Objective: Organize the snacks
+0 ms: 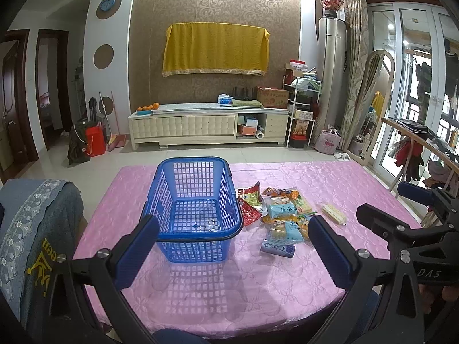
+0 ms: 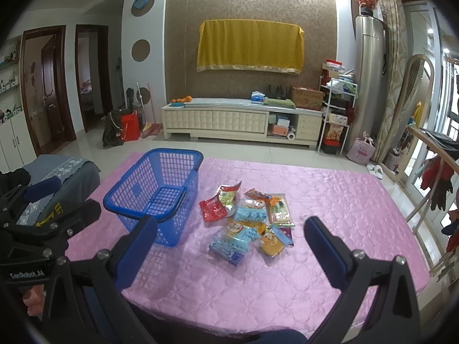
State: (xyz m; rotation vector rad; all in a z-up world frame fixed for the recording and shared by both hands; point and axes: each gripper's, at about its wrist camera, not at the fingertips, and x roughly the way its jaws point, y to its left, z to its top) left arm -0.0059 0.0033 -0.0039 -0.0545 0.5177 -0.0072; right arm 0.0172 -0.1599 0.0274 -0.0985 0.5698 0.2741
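Left wrist, pink tablecloth, tiled floor

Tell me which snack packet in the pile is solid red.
The flat red packet at the pile's basket-side edge, closest to the blue basket. The neighbouring packets are light blue, orange or green.

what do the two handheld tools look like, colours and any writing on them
Both match: black angular frames with silver screws, each carrying two flat blue ribbed fingers. The left tool and right tool differ in visible print: the right tool's body reads "DAS", the left tool's body reads "GenRobot.AI". No cables visible.
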